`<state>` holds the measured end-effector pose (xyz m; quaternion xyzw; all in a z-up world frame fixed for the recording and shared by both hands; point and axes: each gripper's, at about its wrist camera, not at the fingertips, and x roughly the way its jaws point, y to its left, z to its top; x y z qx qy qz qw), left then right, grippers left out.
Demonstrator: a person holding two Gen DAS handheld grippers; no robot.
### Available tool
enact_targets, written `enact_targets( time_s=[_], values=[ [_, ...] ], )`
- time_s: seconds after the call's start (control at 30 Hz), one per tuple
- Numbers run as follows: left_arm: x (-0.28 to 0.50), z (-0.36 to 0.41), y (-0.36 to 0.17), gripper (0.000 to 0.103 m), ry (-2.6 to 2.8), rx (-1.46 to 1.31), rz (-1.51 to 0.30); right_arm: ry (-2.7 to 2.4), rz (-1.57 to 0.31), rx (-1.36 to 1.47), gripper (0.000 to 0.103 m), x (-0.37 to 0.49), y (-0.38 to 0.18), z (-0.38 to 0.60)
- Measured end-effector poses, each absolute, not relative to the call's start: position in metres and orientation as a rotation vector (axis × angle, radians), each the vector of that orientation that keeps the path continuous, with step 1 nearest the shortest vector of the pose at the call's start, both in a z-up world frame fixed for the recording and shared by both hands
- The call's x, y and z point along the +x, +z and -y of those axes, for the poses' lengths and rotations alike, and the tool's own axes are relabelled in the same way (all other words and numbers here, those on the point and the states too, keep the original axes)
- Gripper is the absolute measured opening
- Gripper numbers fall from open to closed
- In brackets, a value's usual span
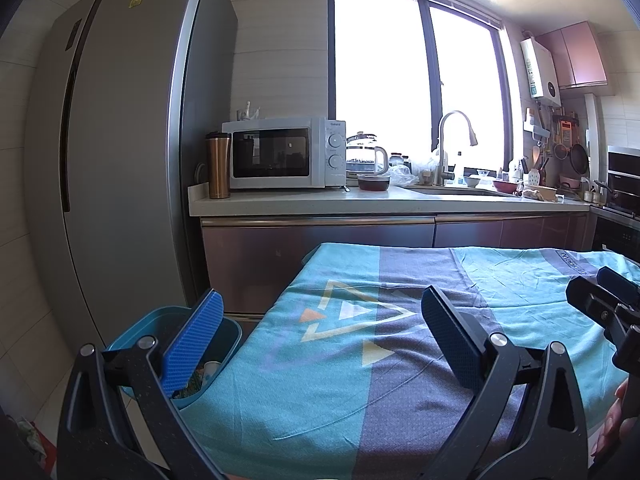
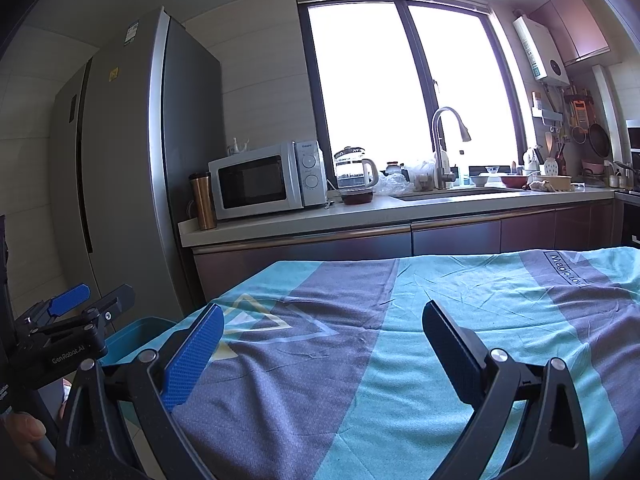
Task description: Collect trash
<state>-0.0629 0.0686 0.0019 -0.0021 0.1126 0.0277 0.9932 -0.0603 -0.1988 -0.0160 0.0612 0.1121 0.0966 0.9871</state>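
Trash bin point(image 1: 224, 344) sits low off the left edge of the cloth-covered counter point(image 1: 320, 392), some scraps visible inside.

Left tongs point(image 1: 320, 332) spread wide, gripping nothing, hovering over bin rim and cloth edge. Right tongs point(image 2: 320, 344) likewise released, over bare cloth. No loose trash visible on the cloth, so collection looks done or nearly so; next move, I'd guess: scan for leftovers before reaching anywhere.

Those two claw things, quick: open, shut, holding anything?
Left gripper: open, holding nothing, beside the blue bin.
Right gripper: open, holding nothing, over the tablecloth.
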Motion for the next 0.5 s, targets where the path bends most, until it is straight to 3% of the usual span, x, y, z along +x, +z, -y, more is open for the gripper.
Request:
enact_targets(
  time_s=[0.5],
  values=[
    [-0.0626, -0.0673, 0.0028, 0.098, 0.055, -0.003, -0.228, 0.189, -0.225, 0.127, 0.096, -0.0608, -0.0138, 0.2007]
  ],
)
